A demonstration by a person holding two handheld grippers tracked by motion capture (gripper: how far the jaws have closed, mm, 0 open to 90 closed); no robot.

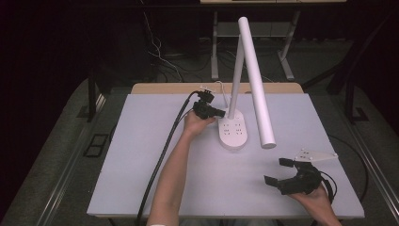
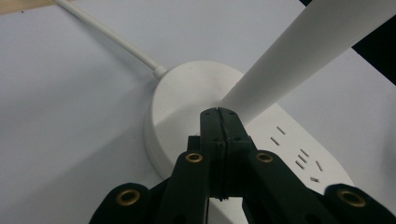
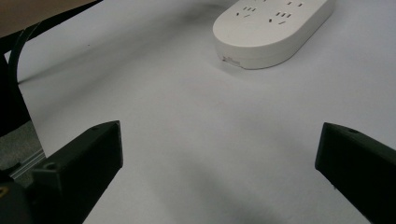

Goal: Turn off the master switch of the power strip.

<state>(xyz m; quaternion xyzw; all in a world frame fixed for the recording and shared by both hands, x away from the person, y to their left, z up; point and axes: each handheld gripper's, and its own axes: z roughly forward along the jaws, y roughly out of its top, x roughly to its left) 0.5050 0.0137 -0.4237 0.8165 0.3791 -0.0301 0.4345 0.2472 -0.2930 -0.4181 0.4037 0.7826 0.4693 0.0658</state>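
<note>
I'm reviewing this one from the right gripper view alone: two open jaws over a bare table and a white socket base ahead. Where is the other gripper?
Observer: The left gripper is at the far end of the lamp base, beside the foot of the lamp's stem.
Operator: Are its jaws open too?
Observer: No. In the left gripper view they are pressed together with nothing between them, their tips over the round end of the base.
Operator: What stands on the base?
Observer: A white stem rises from it, and a long lamp head slopes down from the top towards the right gripper.
</note>
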